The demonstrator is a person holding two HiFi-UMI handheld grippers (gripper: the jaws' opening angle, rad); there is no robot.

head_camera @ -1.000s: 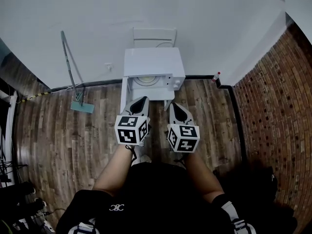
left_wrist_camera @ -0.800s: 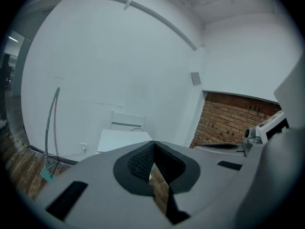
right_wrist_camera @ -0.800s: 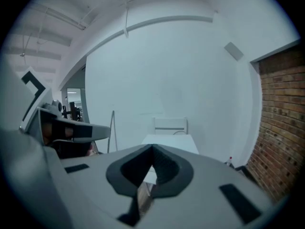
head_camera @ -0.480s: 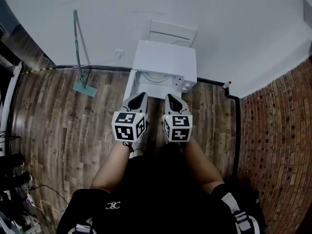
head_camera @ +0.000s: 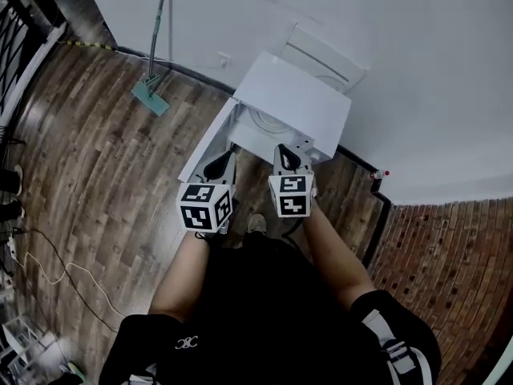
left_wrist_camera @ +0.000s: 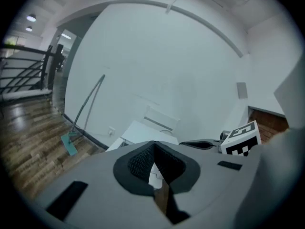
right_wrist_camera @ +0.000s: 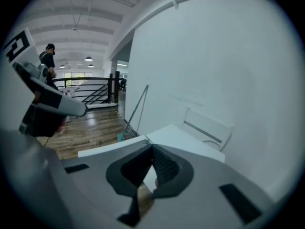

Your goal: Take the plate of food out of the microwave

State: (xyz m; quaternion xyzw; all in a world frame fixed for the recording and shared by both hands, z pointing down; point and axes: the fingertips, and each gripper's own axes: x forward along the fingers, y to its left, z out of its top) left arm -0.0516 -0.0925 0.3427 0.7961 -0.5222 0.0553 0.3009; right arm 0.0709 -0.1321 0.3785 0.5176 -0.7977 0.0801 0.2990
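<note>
A white microwave stands on the wood floor against the white wall, its door swung open to the left. Inside, the pale round rim of a plate shows; any food on it is hidden. My left gripper is shut and empty, just in front of the opening beside the door. My right gripper is also shut and empty, at the opening's right front corner. In the left gripper view the shut gripper points over the microwave's top. In the right gripper view the shut gripper points at the microwave.
A mop leans on the wall to the left, its green head on the floor. A white board stands behind the microwave. A brick wall runs along the right. Cables lie on the floor at the left.
The head view has swung, so the microwave now sits tilted in frame. Both grippers have drawn closer together and moved up to the microwave's opening. Both stayed shut.
</note>
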